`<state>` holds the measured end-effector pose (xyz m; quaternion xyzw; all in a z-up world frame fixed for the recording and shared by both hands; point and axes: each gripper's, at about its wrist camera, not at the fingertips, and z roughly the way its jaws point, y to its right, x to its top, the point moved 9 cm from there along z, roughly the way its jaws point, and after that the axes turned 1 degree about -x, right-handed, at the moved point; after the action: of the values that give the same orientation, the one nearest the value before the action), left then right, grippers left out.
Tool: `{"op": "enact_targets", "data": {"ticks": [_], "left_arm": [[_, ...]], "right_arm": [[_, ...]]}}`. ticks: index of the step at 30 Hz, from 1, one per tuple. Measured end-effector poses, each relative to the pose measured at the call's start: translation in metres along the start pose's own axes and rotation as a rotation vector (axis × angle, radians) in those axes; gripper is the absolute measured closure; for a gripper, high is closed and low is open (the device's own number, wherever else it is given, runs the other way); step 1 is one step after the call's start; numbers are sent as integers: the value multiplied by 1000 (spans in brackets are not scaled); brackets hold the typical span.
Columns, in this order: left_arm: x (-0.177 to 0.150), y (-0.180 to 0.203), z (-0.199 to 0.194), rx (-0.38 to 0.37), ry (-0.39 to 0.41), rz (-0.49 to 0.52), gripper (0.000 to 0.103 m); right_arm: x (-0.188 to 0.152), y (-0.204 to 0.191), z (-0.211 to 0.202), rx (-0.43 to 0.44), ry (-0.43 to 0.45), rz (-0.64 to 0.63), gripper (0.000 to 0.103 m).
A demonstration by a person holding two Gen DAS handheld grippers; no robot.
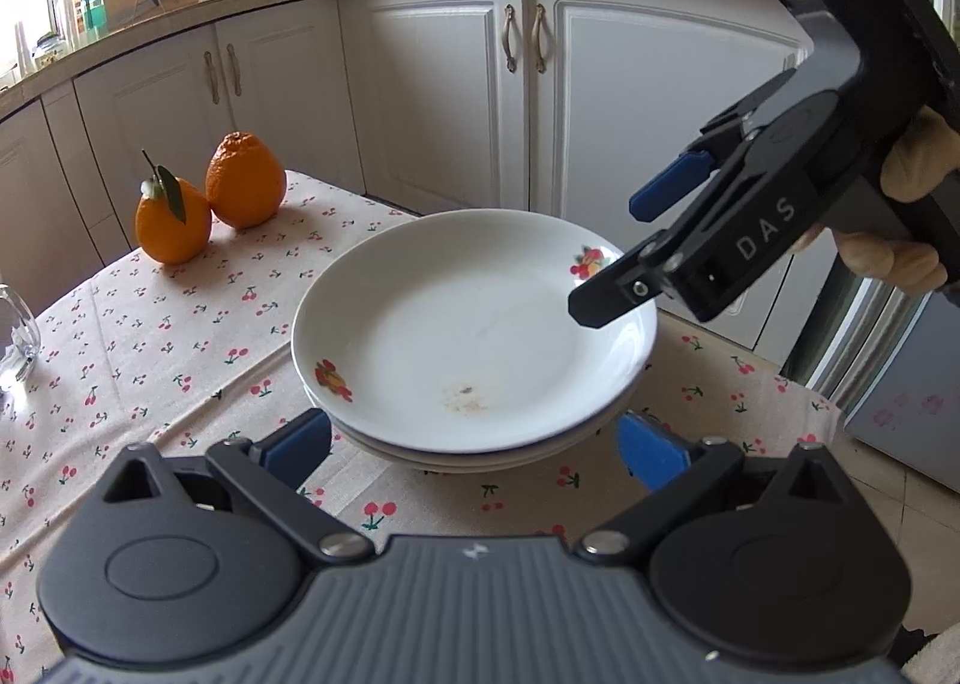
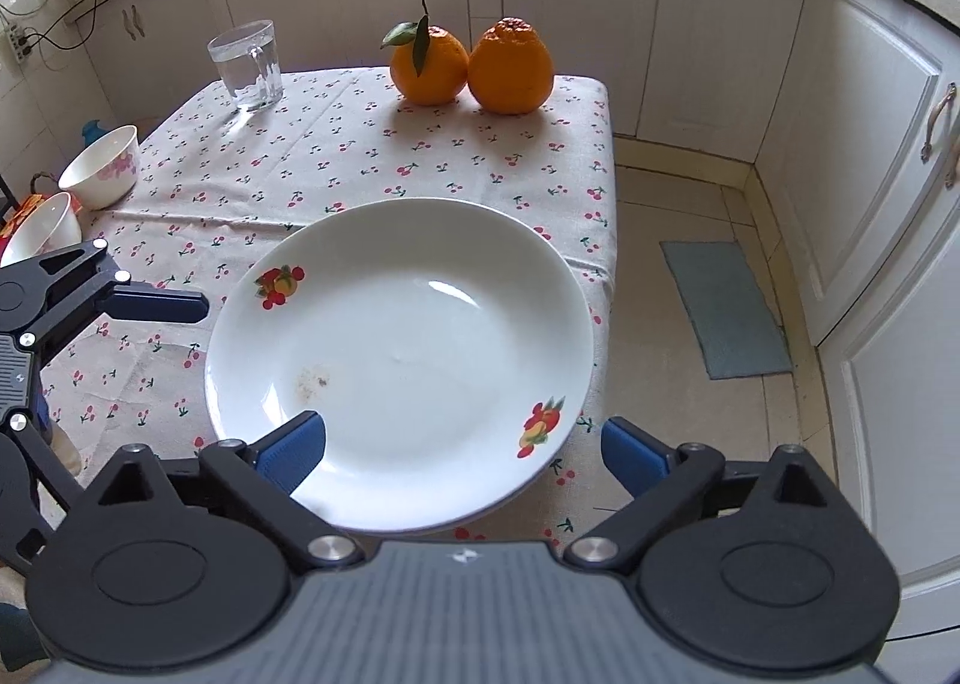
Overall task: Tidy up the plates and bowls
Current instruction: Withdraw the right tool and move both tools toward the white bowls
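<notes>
A stack of white plates with fruit prints (image 1: 468, 324) sits on the cherry-print tablecloth (image 1: 150, 336); it fills the middle of the right wrist view (image 2: 408, 360). My left gripper (image 1: 474, 444) is open, its blue pads on either side of the stack's near edge. My right gripper (image 2: 462, 444) is open and empty just above the top plate's near rim. It also shows in the left wrist view (image 1: 612, 252), hovering over the far right rim. Two white bowls (image 2: 102, 168) (image 2: 42, 231) stand at the table's left edge.
Two oranges (image 2: 474, 63) stand at the table's far edge, also in the left wrist view (image 1: 210, 198). A glass mug (image 2: 249, 66) stands at the far left corner. White cabinets (image 1: 450, 84) run behind. A floor mat (image 2: 726, 306) lies to the table's right.
</notes>
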<state>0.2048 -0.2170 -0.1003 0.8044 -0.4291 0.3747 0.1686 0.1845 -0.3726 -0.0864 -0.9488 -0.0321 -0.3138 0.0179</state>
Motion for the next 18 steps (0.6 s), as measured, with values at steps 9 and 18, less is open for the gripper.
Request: {"op": "enact_targets", "data": {"ticks": [9, 18], "left_arm": [[-9, -5, -62, 45, 97, -59, 1], [-53, -35, -131, 176, 115, -179, 1]], "right_arm": [[-3, -44, -46, -99, 185, -37, 0], [3, -116, -67, -45, 297, -73, 0]]}}
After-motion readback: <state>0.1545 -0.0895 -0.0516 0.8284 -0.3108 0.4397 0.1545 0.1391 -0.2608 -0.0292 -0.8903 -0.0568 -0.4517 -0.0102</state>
